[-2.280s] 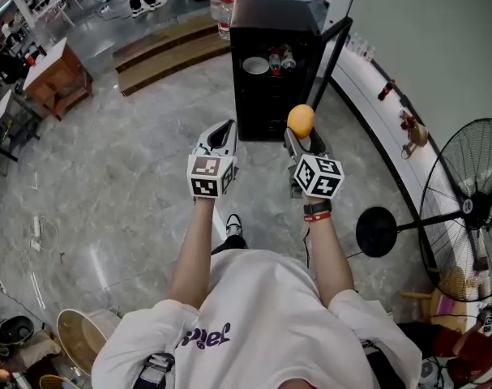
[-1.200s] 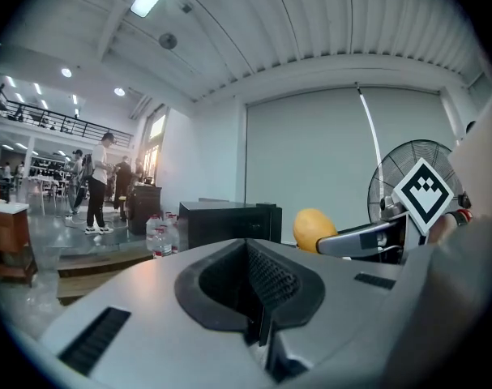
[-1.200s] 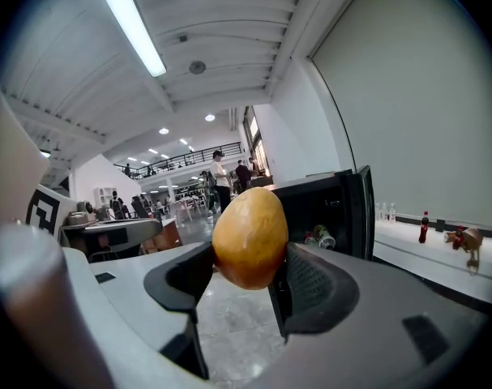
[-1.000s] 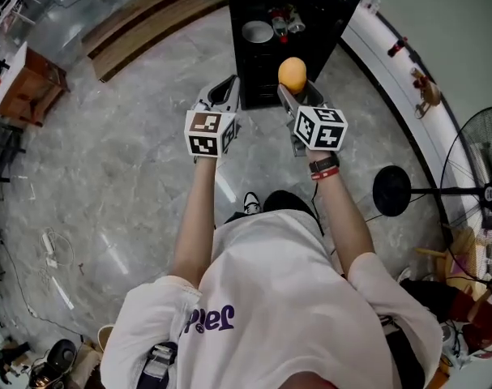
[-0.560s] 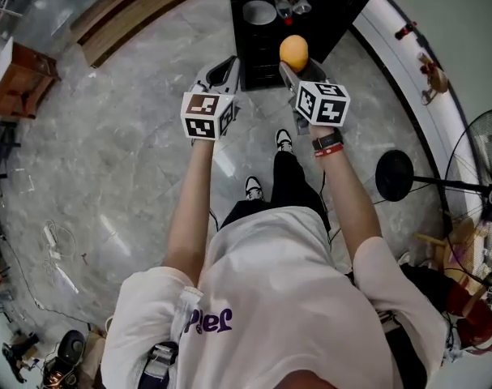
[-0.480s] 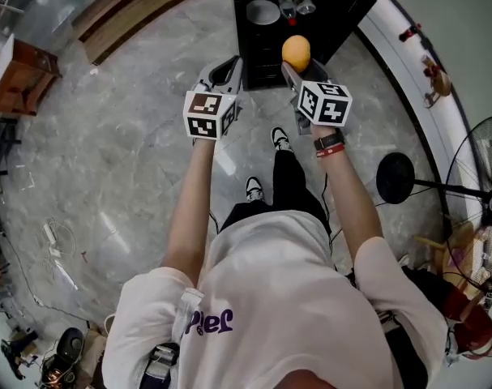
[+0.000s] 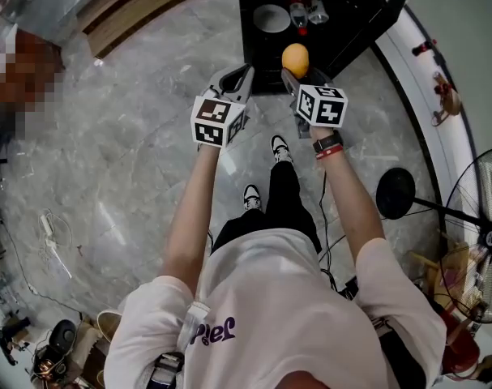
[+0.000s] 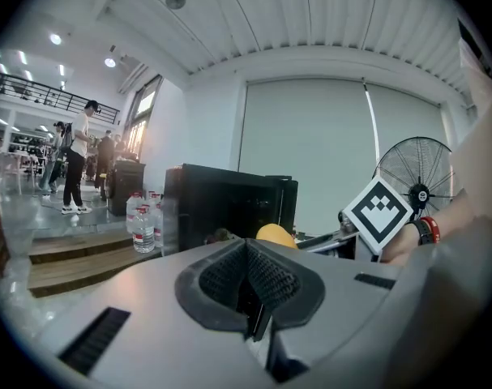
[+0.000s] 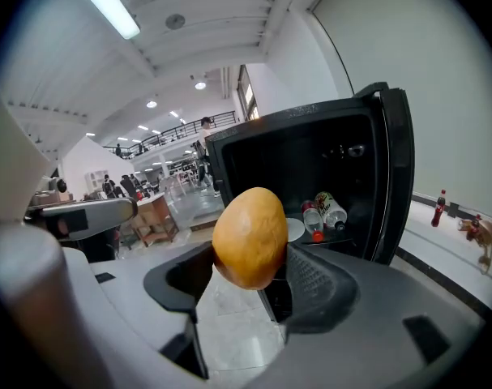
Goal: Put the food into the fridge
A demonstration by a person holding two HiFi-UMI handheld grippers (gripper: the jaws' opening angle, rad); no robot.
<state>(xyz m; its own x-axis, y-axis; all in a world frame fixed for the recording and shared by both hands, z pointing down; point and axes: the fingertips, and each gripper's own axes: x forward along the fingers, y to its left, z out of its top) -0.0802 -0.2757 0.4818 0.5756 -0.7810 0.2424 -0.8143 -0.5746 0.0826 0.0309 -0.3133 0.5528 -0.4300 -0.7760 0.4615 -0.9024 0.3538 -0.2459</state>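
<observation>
Carrying step: the right gripper has its jaws set wide, clamped on a smooth orange-yellow oval fruit. Straight ahead of those jaws stands a black compact fridge, its door open. On its shelf lie a round white dish and some drink bottles. Next, probably, comes a forward reach to free shelf space. The left gripper has its jaws closed together, empty.

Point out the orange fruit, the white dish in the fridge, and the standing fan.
orange fruit (image 9: 250, 237), right gripper view, middle of its skin.
white dish (image 7: 271, 18), head view, its centre.
standing fan (image 8: 423, 193), left gripper view, the hub of its cage.
</observation>
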